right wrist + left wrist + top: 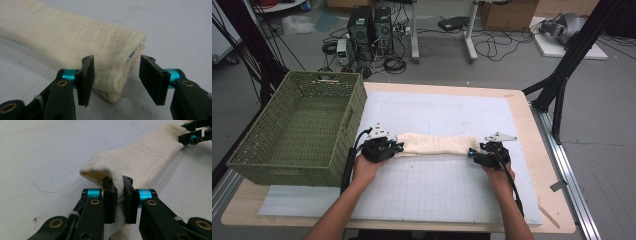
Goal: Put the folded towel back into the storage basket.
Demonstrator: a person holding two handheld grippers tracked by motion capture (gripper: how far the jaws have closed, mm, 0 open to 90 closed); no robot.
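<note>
Sitting empty, basket; left tongs pinch towel, right tongs part-open around its end.

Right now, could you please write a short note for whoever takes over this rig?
Left gripper: shut on one end of the folded cream cloth.
Right gripper: jaws straddle the other end, not yet pressing it.
The cloth lies across the white mat; the green basket stands left of it.
Done: left end gripped.
Left: probably close the right jaws, then lift or fold.
</note>
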